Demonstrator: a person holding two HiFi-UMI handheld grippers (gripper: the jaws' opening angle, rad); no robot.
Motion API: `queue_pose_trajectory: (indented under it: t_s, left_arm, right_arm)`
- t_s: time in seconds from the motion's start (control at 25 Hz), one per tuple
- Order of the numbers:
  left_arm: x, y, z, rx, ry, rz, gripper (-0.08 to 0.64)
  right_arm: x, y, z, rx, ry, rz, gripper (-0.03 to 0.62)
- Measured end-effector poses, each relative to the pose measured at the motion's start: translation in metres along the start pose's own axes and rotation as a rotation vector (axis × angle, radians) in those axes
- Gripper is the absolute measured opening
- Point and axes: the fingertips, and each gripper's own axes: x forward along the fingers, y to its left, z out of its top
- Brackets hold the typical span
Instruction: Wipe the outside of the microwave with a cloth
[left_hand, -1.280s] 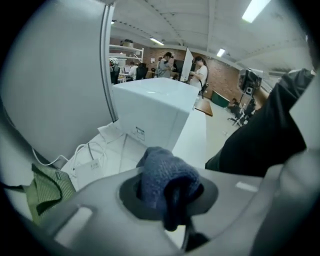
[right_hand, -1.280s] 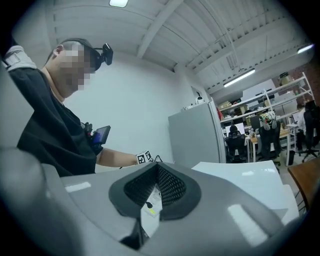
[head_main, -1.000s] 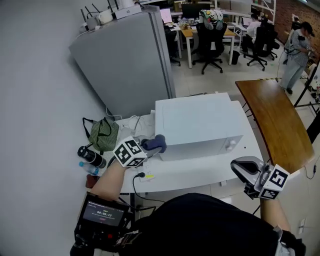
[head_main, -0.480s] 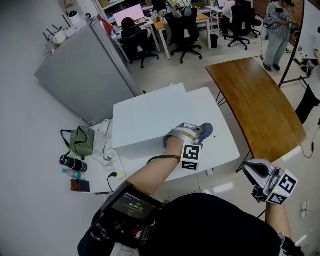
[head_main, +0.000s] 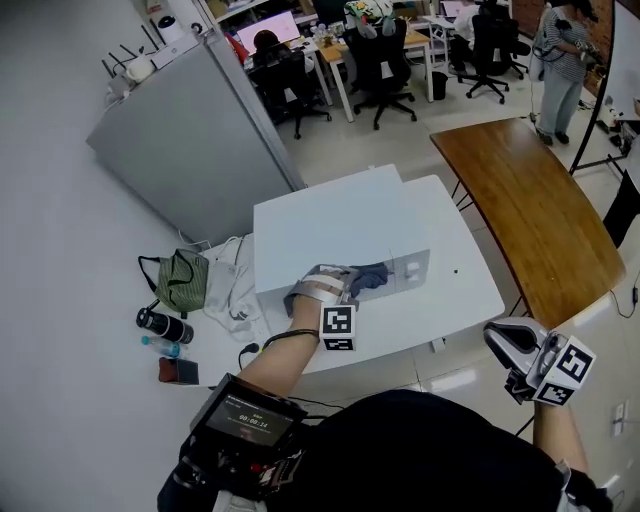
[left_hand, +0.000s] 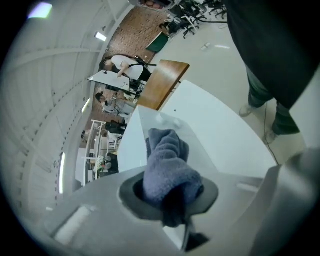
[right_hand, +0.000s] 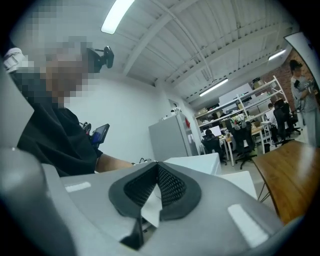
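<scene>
A white, smooth-sided, box-shaped microwave is seen on a white table at the middle of the head view, with its front face turned toward 5 o'clock. A thick, bunched, blue-grey cloth is pinched between the jaws of the left gripper and is laid against that front face, close under its upper edge. The right gripper is held off the table at 4 o'clock, well apart from the microwave, with its jaws pressed together on nothing.
</scene>
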Motion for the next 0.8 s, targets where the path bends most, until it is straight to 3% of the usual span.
queue_pose_trajectory:
  t_s: [0.32, 0.44, 0.6, 0.68, 0.8]
  left_arm:
    - [-0.068, -0.068, -0.161, -0.089, 0.029, 0.002, 0.054]
    - [-0.082, -0.092, -0.205, -0.131, 0.048, -0.015, 0.054]
    - [-0.094, -0.114, -0.259, -0.172, 0.163, -0.051, 0.054]
    - [-0.104, -0.113, -0.253, -0.188, 0.168, -0.053, 0.054]
    - [-0.107, -0.1, -0.179, -0.141, 0.075, -0.047, 0.054]
  right_arm:
    - [0.136, 0.108, -0.016, -0.061, 0.077, 0.105, 0.005]
    - [0.154, 0.128, -0.022, -0.061, 0.102, 0.106, 0.005]
    - [0.152, 0.131, -0.021, -0.058, 0.1, 0.093, 0.005]
    - [0.141, 0.125, -0.02, -0.05, 0.083, 0.084, 0.005]
    - [0.111, 0.105, -0.019, -0.036, 0.054, 0.067, 0.005]
